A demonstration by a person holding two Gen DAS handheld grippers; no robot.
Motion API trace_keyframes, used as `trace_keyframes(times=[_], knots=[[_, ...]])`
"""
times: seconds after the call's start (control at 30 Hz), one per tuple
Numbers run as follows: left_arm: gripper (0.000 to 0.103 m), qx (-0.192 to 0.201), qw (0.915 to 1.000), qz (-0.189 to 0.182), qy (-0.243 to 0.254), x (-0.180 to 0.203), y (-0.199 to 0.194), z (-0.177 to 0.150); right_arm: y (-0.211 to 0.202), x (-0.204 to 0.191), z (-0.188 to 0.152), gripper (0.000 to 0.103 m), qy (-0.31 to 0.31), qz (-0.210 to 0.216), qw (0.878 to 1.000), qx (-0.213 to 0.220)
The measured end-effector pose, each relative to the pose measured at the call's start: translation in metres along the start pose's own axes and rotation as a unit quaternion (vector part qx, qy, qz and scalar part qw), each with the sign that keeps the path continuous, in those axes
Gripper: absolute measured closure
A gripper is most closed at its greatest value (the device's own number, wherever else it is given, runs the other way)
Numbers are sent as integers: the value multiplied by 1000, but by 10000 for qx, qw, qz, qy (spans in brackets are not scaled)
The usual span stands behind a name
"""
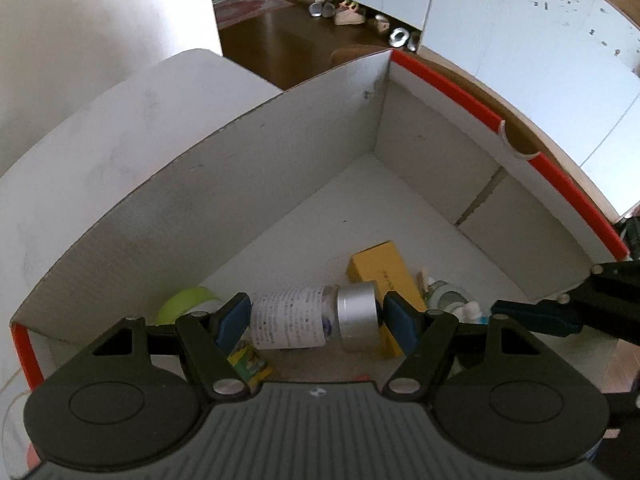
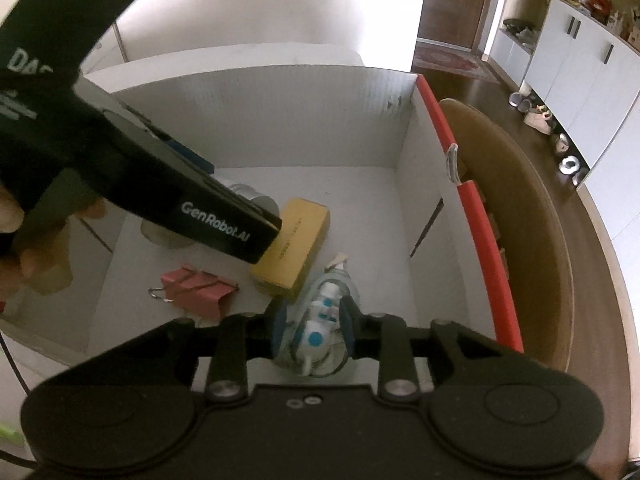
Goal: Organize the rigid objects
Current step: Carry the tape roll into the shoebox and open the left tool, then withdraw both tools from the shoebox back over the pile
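Observation:
A white cardboard box [image 1: 240,184] with a red rim [image 2: 472,208] holds the objects. My left gripper [image 1: 318,320] hangs low inside it, shut on a bottle [image 1: 288,316] with a white label and a silver cap [image 1: 358,316], held crosswise by its ends. In the right wrist view the left gripper's black body [image 2: 216,220] crosses the box. My right gripper [image 2: 313,330] stands open, its pads close on either side of a clear jar [image 2: 320,320] of small white and blue items. A yellow box [image 2: 292,240] lies between the two grippers.
On the box floor also lie pink binder clips [image 2: 196,288], a green tape roll [image 1: 184,300] and a green-yellow packet [image 1: 250,360]. A white flap [image 1: 100,120] stands behind the far wall. A brown wooden surface [image 2: 520,240] borders the box on the right.

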State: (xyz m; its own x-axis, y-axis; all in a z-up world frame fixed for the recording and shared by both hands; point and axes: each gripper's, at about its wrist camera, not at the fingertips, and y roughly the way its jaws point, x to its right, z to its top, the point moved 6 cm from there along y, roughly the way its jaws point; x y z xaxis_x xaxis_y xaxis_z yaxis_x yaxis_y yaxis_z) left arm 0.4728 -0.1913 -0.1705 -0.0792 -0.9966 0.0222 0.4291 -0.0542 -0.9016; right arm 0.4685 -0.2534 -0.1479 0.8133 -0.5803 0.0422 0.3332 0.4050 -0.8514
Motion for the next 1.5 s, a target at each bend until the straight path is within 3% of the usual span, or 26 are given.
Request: trace_keyframes(times=[0.23, 0.8, 1.37, 1.5], knots=[[31, 31, 9999, 109, -92, -3, -7, -3, -10, 2, -1, 65, 127, 48, 9998, 128], [31, 554, 9980, 176, -252, -3, -53, -8, -44, 0, -3, 47, 344, 237, 9980, 464], [31, 1115, 9923, 281, -458, -11, -112, -32, -75, -11, -4, 28, 213, 438, 9950, 868], [26, 1260, 9901, 322, -536, -15, -125, -40, -82, -18, -3, 24, 202, 536, 9939, 947]])
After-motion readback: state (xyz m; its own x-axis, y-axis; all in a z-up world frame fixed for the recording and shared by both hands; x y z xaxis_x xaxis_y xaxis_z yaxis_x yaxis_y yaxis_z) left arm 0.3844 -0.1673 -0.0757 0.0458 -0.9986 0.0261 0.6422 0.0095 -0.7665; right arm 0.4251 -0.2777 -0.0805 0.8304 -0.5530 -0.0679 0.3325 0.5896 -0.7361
